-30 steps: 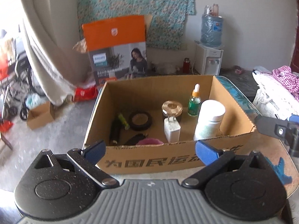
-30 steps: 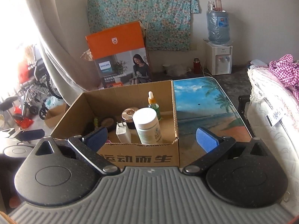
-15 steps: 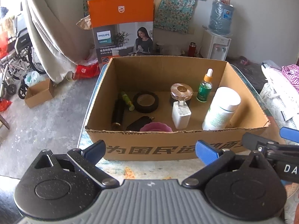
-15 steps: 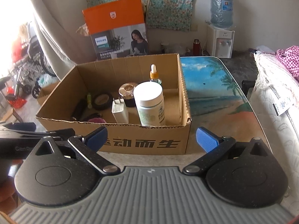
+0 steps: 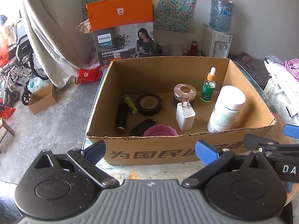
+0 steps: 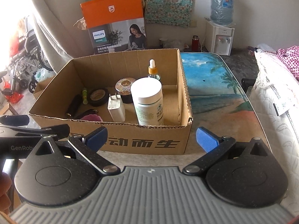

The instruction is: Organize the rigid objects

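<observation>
Left wrist view: left gripper (image 5: 150, 150) low in front of the cardboard box (image 5: 168, 153), fingers (image 5: 205, 152) spread wide, nothing between them. Box sits on the table (image 5: 129, 171), open top. Inside, left to right: black cylinder (image 5: 121, 118) lying flat, small green tube (image 5: 129, 104) lying beside it, black tape roll (image 5: 149, 104) flat on the floor of the box. Near the front wall a black flat case (image 5: 143, 127) and a pink dish (image 5: 160, 130), touching or nearly so; cannot tell which. White charger (image 5: 185, 116) upright, prongs up, just in front of a dark jar with a ribbed gold lid (image 5: 185, 94). Green dropper bottle (image 5: 208, 88) upright toward the back right. White bottle (image 5: 226, 109) tilted, in the front right corner. Right gripper (image 5: 271, 145) enters from the right edge beside the box's front corner.

Right wrist view: right gripper (image 6: 151, 140) before the box's (image 6: 149, 141) front right corner, fingers (image 6: 206, 139) wide apart, holding nothing. White bottle (image 6: 148, 101) nearest, charger (image 6: 116, 108) to its left, gold-lidded jar (image 6: 125, 87) behind, dropper bottle (image 6: 153, 70) at the back. Tape roll (image 6: 98, 97), green tube (image 6: 85, 95) and black cylinder (image 6: 73, 106) on the left side. Bare table top with beach print (image 6: 209, 85) right of the box. Left gripper (image 6: 28, 128) in at the left edge. Orange Philips carton (image 6: 115, 28) stands behind the box, water dispenser (image 6: 220, 22) at the back wall
</observation>
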Demonstrator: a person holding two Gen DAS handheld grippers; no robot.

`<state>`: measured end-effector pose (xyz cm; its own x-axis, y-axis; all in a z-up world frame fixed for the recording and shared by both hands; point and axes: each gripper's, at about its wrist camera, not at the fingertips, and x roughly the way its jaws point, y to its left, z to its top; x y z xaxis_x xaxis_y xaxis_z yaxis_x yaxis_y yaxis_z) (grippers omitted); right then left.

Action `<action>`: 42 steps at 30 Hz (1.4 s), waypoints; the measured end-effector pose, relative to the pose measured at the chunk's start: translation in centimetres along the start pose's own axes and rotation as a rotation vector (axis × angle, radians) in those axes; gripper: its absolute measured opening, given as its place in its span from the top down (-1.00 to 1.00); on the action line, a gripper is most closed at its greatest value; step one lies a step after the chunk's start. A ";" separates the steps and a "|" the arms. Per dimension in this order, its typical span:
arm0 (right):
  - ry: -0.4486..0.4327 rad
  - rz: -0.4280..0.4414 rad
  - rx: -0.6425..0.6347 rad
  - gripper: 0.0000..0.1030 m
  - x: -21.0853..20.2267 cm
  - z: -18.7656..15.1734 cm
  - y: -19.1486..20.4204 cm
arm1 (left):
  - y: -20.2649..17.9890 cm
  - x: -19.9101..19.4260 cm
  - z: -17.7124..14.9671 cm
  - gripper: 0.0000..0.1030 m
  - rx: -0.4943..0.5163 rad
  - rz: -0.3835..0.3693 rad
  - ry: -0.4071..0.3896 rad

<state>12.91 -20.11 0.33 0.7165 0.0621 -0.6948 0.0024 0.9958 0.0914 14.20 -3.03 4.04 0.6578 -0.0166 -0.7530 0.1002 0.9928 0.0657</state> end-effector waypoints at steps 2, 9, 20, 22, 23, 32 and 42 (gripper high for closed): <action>0.001 0.001 -0.002 -0.97 -0.1 0.0 0.0 | -0.1 -0.1 0.0 -0.99 0.005 0.006 -0.005; 0.002 0.001 -0.004 -0.97 -0.2 0.1 -0.1 | -0.2 -0.3 0.1 -0.99 0.019 0.016 -0.010; 0.003 0.001 -0.001 -0.97 -0.2 0.0 -0.1 | -0.3 -0.6 0.1 -0.99 0.026 0.023 -0.016; 0.003 0.002 -0.001 -0.97 -0.3 0.0 -0.2 | -0.3 -0.5 0.1 -0.99 0.025 0.022 -0.015; 0.003 0.002 -0.001 -0.97 -0.2 0.0 -0.2 | -0.3 -0.6 0.1 -0.99 0.024 0.021 -0.014; 0.007 -0.002 0.002 -0.97 -0.4 -0.3 -0.2 | -0.1 -0.7 0.0 -0.98 0.021 0.017 -0.008; 0.007 -0.004 0.002 -0.97 -0.4 -0.4 -0.1 | -0.1 -0.7 0.0 -0.98 0.020 0.017 -0.007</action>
<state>12.38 -20.25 0.32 0.7116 0.0586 -0.7002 0.0068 0.9959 0.0902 13.73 -3.11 4.53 0.6647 -0.0010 -0.7471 0.1043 0.9903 0.0915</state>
